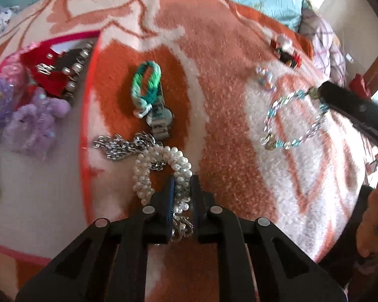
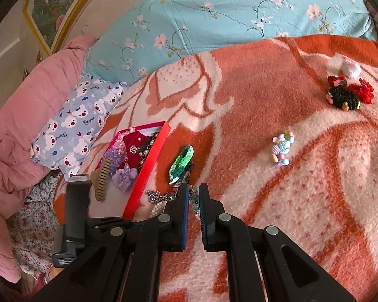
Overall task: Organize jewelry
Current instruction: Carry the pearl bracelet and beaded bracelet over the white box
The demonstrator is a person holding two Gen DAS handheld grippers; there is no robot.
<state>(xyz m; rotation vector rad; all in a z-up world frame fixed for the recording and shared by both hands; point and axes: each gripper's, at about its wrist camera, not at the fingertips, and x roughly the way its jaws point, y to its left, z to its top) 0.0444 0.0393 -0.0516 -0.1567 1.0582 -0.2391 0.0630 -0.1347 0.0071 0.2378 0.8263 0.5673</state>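
The left gripper [image 1: 182, 188] pinches the pearl bracelet [image 1: 161, 168] on the blanket [image 1: 226, 88]; the right gripper [image 2: 194, 193] pinches the blue beaded bracelet [image 1: 293, 120].

Orange-and-white patterned blanket [image 2: 277, 105]; red box [image 2: 148, 166]; green braided bracelet [image 1: 145, 85]; white pearl bracelet [image 1: 161, 166]; pale-blue floral sheet [image 2: 214, 17].
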